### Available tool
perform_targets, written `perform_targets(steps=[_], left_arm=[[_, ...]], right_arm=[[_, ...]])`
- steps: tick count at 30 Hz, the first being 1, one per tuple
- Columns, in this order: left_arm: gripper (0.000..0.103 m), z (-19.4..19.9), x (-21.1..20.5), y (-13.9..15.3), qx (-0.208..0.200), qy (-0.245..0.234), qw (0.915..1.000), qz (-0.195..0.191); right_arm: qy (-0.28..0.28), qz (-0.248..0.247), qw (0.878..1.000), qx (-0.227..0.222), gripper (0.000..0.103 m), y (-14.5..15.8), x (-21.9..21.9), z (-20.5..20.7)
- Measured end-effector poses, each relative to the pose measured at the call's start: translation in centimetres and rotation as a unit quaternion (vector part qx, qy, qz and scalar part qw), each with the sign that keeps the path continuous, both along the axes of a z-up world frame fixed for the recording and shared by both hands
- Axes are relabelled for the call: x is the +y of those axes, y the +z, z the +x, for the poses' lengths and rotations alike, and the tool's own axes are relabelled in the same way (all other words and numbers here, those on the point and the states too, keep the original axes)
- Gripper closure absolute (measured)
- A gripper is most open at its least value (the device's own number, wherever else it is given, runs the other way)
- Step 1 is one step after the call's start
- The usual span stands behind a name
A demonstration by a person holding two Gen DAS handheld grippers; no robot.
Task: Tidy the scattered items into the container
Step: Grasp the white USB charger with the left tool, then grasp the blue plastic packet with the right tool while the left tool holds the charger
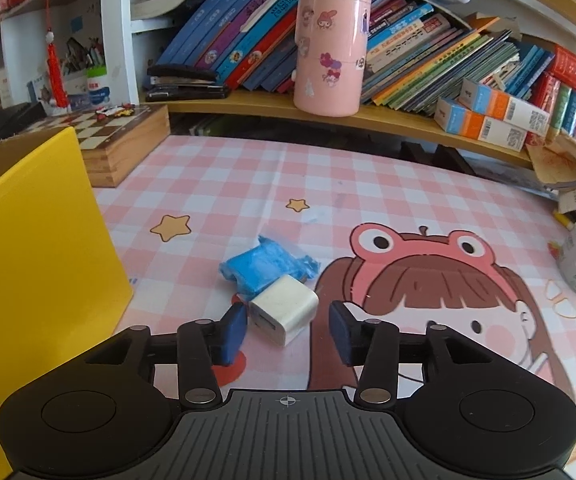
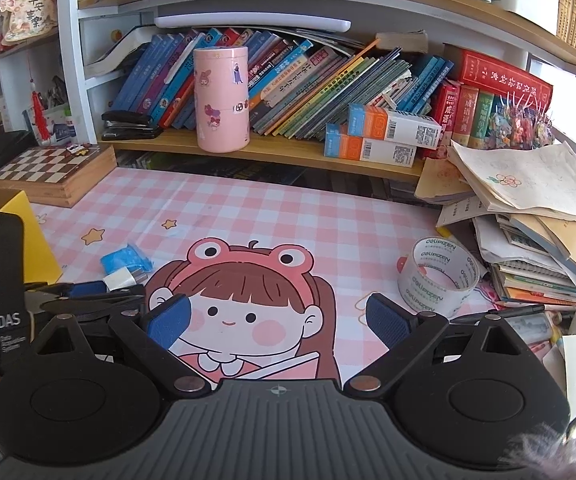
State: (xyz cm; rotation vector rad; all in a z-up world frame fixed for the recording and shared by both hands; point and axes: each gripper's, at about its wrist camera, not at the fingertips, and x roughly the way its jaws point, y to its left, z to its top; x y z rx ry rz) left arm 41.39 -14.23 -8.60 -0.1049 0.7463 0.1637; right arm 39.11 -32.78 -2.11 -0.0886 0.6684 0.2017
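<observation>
White USB charger cube (image 1: 284, 314) on the desk mat (image 1: 368, 184), touching the blue packet (image 1: 262, 266), between spread left gripper (image 1: 288, 334) fingers, off-centre toward one pad: likely to twist or slip on closing; right gripper (image 2: 278, 322) spread, empty.

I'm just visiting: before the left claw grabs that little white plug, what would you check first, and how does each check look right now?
1. Left gripper open: ok.
2. White charger between its fingers: ok, nearer the left finger.
3. Blue packet clear of the grasp: not ok, it touches the charger.
4. Yellow container within reach, left of the gripper: ok.
5. Container has room inside: cannot tell.
6. Right gripper open and apart: ok.
</observation>
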Motion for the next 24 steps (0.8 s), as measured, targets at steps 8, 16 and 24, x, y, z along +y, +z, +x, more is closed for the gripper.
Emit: perform_targets(steps=[8,16,24], left_arm=[[0.067,1.0,-0.1,-0.6,-0.003,0.010,0.9999,0.012],[0.067,-1.7,0.6,0.9,-0.012,-0.007,0.9999,0.003],[0.067,-7.2,2.7,3.0,-0.009,0.016,0.9998,-0.011]], right_arm=[[-0.008,-0.004,1.000,0.004,0.008,0.0,-0.6,-0.4],[-0.005,0.000,1.000,0.010,0.008,-0.3,-0.7,-0.1],[0.037,0.004,0.999,0.005,0.008,-1.0,1.9,1.2]])
